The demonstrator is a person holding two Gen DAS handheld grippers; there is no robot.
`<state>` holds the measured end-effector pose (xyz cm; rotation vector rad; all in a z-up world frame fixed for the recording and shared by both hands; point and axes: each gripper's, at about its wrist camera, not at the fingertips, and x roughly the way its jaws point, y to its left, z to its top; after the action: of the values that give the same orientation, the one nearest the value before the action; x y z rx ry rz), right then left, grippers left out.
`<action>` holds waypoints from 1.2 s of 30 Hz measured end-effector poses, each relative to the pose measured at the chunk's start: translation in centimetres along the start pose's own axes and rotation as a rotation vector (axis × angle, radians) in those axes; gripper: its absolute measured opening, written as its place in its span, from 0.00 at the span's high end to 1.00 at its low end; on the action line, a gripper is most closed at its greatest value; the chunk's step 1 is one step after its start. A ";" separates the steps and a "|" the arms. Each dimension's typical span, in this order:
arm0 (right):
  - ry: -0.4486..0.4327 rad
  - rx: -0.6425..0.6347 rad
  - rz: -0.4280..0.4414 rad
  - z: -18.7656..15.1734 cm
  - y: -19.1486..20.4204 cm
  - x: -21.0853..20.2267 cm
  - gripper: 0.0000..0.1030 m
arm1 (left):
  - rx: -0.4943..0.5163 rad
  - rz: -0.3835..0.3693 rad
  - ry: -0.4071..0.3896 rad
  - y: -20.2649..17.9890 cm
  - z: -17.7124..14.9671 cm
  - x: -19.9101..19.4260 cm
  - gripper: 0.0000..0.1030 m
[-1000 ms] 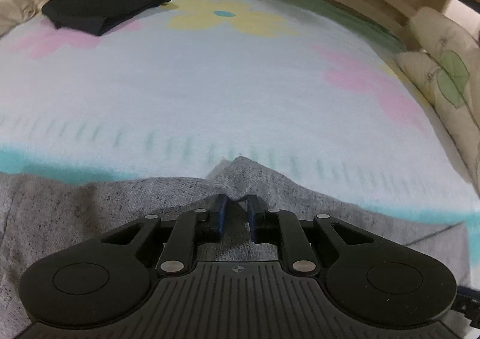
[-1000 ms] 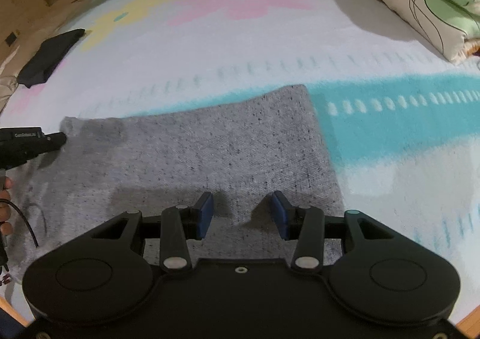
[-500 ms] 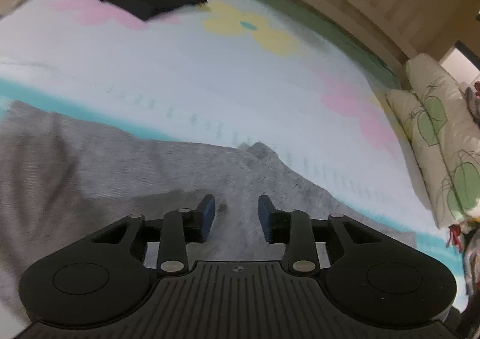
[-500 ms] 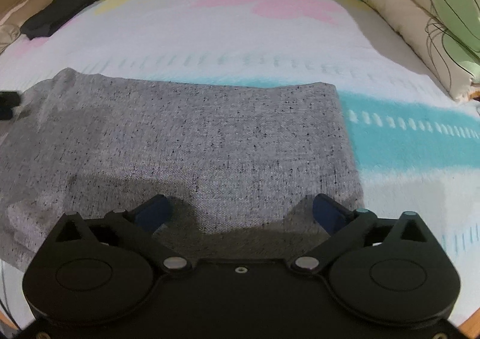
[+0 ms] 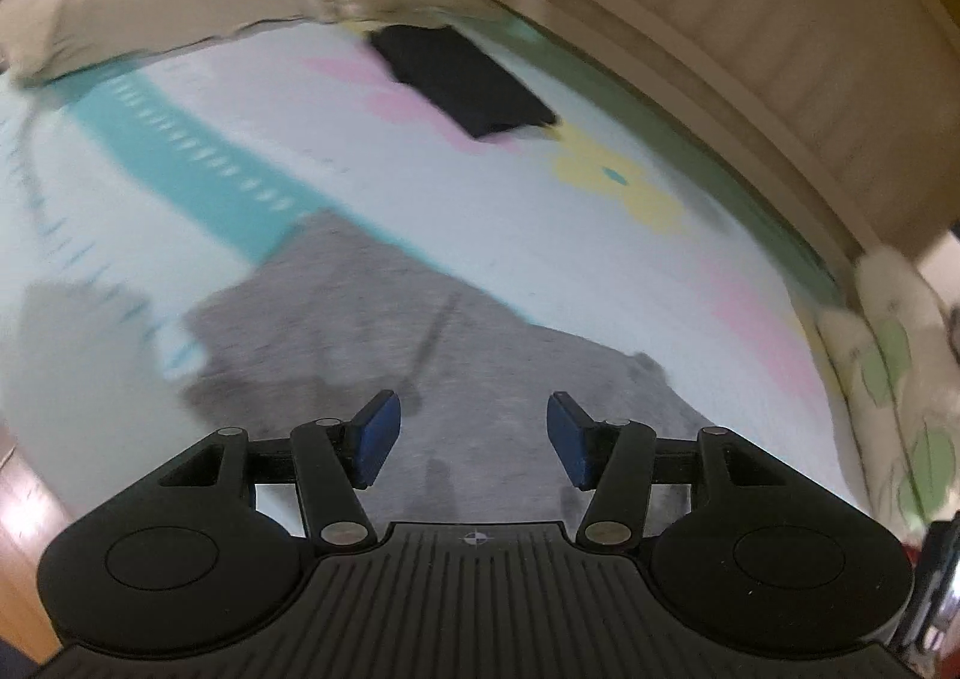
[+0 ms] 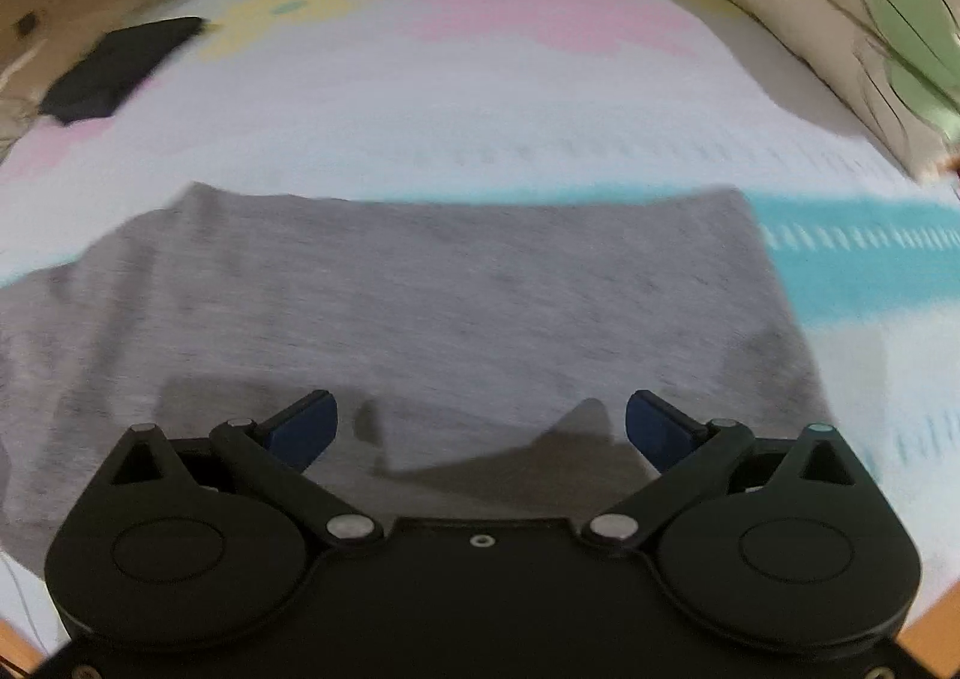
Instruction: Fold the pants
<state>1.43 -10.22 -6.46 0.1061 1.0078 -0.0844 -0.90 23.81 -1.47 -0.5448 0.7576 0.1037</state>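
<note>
The grey speckled pants point(image 6: 432, 295) lie folded flat on the flowered bed sheet point(image 6: 480, 96); they also show in the left wrist view point(image 5: 456, 355). My left gripper point(image 5: 469, 436) is open and empty, raised above the grey cloth. My right gripper point(image 6: 480, 427) is wide open and empty, hovering over the near edge of the pants. Both views are blurred by motion.
A folded black garment point(image 5: 462, 78) lies at the far side of the bed, also in the right wrist view point(image 6: 114, 66). Leaf-print pillows point(image 6: 864, 12) lie along the right. A beige pillow point(image 5: 162, 6) lies far left. A wooden bed frame point(image 5: 750, 48) runs behind.
My left gripper let go of the pants' corner, opened and swung left and up. My right gripper opened wide and pulled back a little. The pants now lie flat.
</note>
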 end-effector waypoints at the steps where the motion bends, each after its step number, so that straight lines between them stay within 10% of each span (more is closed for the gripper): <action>1: 0.006 -0.022 0.006 -0.1 0.8 0.2 0.01 | -0.017 0.009 -0.004 0.7 -0.2 -0.1 0.49; 16: -0.008 -0.057 0.020 -1.9 2.4 1.9 0.01 | -0.196 -0.068 0.101 5.8 -3.6 3.4 0.28; 36: -0.022 -0.073 0.020 -2.1 2.7 1.5 0.01 | -0.208 -0.147 -0.048 6.0 -0.8 8.3 0.26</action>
<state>0.82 -7.33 -8.73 0.0482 0.9863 -0.0304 2.97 27.68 -10.16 -0.7914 0.6615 0.0589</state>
